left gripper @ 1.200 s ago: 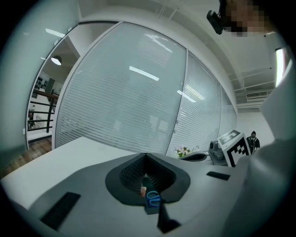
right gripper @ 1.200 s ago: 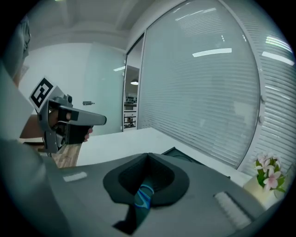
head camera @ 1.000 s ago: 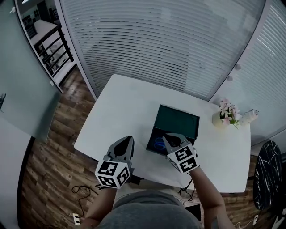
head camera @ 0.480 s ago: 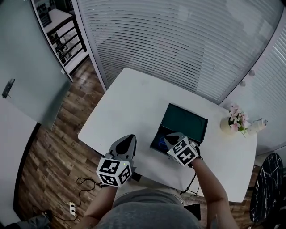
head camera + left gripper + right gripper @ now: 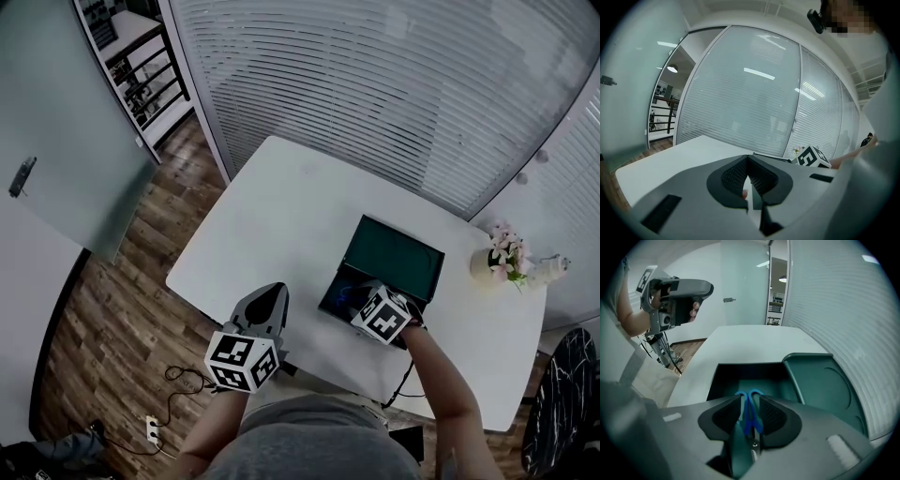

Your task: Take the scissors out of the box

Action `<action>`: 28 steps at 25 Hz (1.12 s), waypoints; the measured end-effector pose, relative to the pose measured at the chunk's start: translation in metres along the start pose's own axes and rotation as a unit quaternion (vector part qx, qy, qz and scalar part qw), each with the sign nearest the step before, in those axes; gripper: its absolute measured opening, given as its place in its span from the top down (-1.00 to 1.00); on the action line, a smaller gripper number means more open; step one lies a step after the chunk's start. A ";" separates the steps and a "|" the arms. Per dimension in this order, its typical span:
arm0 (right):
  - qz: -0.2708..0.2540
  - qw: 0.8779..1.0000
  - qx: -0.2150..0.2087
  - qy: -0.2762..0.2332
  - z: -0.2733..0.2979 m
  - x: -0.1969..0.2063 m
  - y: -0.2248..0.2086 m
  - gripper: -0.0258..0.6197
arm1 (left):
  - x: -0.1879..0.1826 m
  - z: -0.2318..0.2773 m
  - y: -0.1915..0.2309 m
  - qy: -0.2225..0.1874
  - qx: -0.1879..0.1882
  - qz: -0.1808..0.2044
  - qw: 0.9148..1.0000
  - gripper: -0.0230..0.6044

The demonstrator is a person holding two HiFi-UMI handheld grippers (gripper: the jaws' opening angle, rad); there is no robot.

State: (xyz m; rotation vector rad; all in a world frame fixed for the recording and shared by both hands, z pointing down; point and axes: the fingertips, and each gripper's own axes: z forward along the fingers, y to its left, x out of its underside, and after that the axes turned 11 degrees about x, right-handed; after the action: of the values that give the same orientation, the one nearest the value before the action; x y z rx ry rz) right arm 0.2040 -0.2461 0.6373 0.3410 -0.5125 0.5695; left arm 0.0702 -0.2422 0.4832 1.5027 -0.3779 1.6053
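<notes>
A dark green box (image 5: pixel 341 279) lies open on the white table (image 5: pixel 272 216), its lid (image 5: pixel 394 251) tilted back. In the right gripper view the blue-handled scissors (image 5: pixel 749 411) lie on the box floor, handles pointing away. My right gripper (image 5: pixel 751 399) points steeply down into the box (image 5: pixel 740 369); its jaws are opening, with the scissor handles between the pads and a narrow gap on each side. In the head view the right gripper (image 5: pixel 362 292) covers most of the scissors. My left gripper (image 5: pixel 275 292) hovers by the table's near left edge, shut on nothing (image 5: pixel 748 158).
A small vase of pink flowers (image 5: pixel 503 253) and a white object (image 5: pixel 553 267) stand at the table's right end. Glass walls with blinds run behind the table. A cable (image 5: pixel 183 375) lies on the wooden floor below the near edge.
My right gripper has sunk and tipped down into the box over the scissors. The left gripper has stayed where it was.
</notes>
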 end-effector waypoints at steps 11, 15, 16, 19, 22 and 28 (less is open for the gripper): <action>-0.039 0.999 -0.019 0.026 0.020 0.009 0.006 0.52 | 0.004 -0.004 0.010 0.002 -0.019 -0.003 1.000 0.91; -0.040 0.999 -0.022 0.027 0.020 0.009 0.008 0.59 | 0.006 -0.004 0.008 0.003 -0.018 -0.004 1.000 0.91; -0.039 0.999 -0.025 0.028 0.020 0.009 0.010 0.60 | 0.007 -0.004 0.007 0.003 -0.017 -0.005 1.000 0.91; -0.032 0.999 -0.031 0.029 0.020 0.006 0.012 0.64 | 0.005 -0.005 0.006 -0.002 -0.014 -0.009 1.000 0.91; -0.032 0.999 -0.030 0.027 0.018 0.006 0.012 0.64 | 0.007 -0.004 0.001 -0.004 -0.007 -0.012 1.000 0.91; -0.025 0.999 -0.015 0.022 0.017 0.007 0.009 0.65 | 0.018 -0.001 -0.005 0.007 0.003 -0.020 1.000 0.91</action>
State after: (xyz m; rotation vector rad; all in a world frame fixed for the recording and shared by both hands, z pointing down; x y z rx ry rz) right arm 0.1971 -0.2434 0.6567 0.3124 -0.4689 0.5195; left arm 0.0754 -0.2321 0.4978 1.4938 -0.3333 1.5877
